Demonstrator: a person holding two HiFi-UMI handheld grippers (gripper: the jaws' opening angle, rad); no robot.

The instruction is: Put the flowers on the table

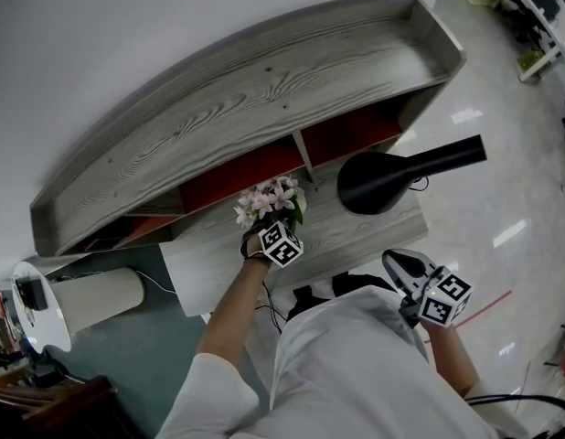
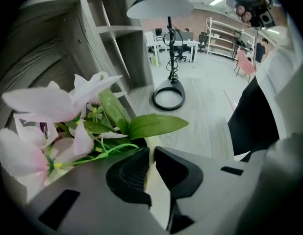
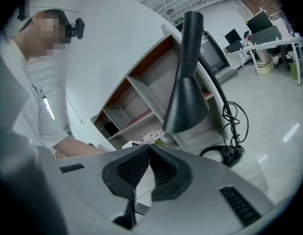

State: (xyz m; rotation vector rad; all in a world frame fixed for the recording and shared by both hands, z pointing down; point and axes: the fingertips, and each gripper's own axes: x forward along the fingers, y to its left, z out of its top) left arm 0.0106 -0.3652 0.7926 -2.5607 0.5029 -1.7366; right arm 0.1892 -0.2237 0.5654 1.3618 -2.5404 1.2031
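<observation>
Student: Flowers, position?

Holder: Pink-and-white flowers (image 1: 269,199) with green leaves lie at the centre of the head view. They are over the pale wooden table (image 1: 374,231), just in front of the grey shelf unit (image 1: 246,90). Whether their foot rests on the tabletop I cannot tell.

Student: Left tongs, state?

Holder: My left gripper (image 2: 150,153) shows at the lower centre of its own view. Its jaws stand only a narrow slit apart and pinch a pale cream part at the foot of the flowers. The blooms fill the left half of that view, and one leaf (image 2: 156,125) reaches rightward just above the jaw tips. In the head view the gripper's marker cube (image 1: 281,243) sits directly below the blooms.

Student: Right tongs, state?

Holder: My right gripper (image 3: 147,151) has its jaws pressed together tip to tip, with nothing between them. In the head view it sits at the lower right, off the table's near edge and well apart from the flowers. In its own view the flowers appear small, just above the jaw tips.

Student: Neighbouring object?

Holder: A black lamp (image 1: 383,176) stands right of centre in the head view, beside the flowers. In the left gripper view its ring-shaped base (image 2: 168,98) rests on the table at upper centre, beyond the leaf.
</observation>
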